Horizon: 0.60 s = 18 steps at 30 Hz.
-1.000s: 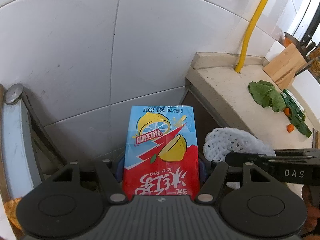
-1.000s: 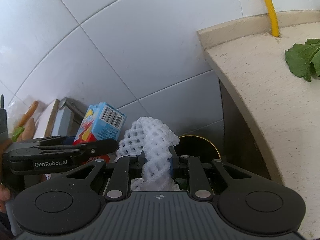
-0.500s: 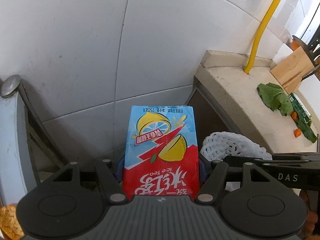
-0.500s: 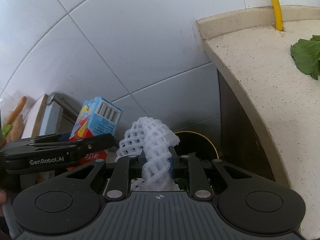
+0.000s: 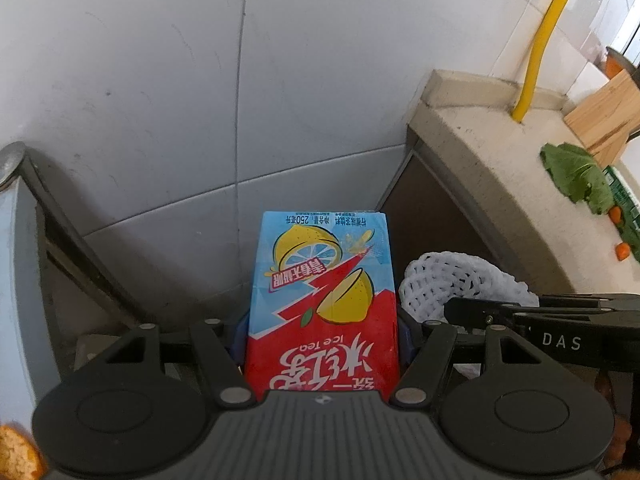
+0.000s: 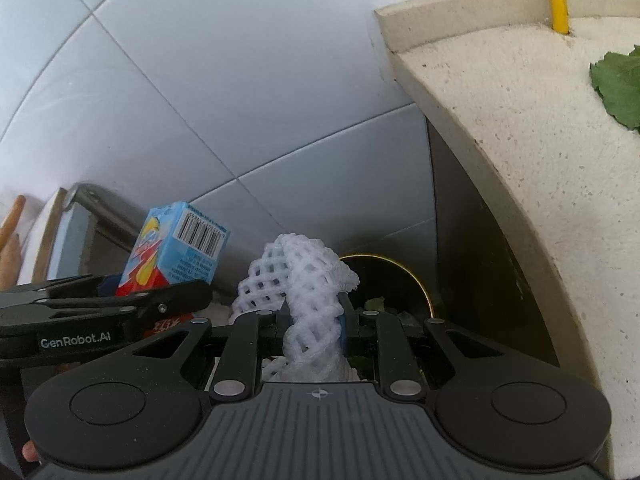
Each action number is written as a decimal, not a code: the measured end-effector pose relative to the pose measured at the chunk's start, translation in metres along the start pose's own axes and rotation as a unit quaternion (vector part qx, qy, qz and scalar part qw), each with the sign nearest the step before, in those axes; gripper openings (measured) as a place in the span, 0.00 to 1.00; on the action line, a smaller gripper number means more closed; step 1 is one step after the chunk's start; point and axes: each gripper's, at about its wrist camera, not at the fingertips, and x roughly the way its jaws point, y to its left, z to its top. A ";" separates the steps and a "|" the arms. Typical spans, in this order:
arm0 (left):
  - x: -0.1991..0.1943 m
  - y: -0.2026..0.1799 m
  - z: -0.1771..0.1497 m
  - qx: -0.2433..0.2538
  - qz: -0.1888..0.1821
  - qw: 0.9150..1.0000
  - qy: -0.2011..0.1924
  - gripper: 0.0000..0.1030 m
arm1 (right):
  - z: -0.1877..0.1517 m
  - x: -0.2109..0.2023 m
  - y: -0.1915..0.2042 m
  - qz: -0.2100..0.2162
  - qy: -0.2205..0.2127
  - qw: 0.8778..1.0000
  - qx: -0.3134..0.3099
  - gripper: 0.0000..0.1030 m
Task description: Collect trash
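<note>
A speckled beige stone countertop (image 5: 492, 148) runs to the right of both pairs of fingers. On it, right of the left fingers, lie a crumpled green leaf (image 5: 576, 178), small orange pieces (image 5: 622, 250) just beyond it, and a pale wooden block (image 5: 606, 114) behind the leaf.

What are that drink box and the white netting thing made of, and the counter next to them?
Drink box: looks like coated paperboard, glossy print, crisp folded edges. White netting: apparently soft foam mesh, matte, squashed where it is pinched. Counter: seems stone or cast composite, beige, matte, pitted with dark specks.
</note>
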 end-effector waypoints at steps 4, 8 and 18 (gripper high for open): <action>0.002 -0.003 0.003 0.005 0.006 1.000 0.007 0.58 | 0.001 0.008 -0.006 0.003 0.006 1.000 0.006 0.24; 0.003 -0.003 0.003 0.002 0.007 1.000 0.011 0.58 | 0.005 0.011 -0.007 0.006 0.009 1.000 0.009 0.24; 0.003 -0.005 0.003 -0.003 0.008 1.000 0.007 0.58 | 0.006 0.015 -0.005 0.004 0.015 1.000 0.007 0.24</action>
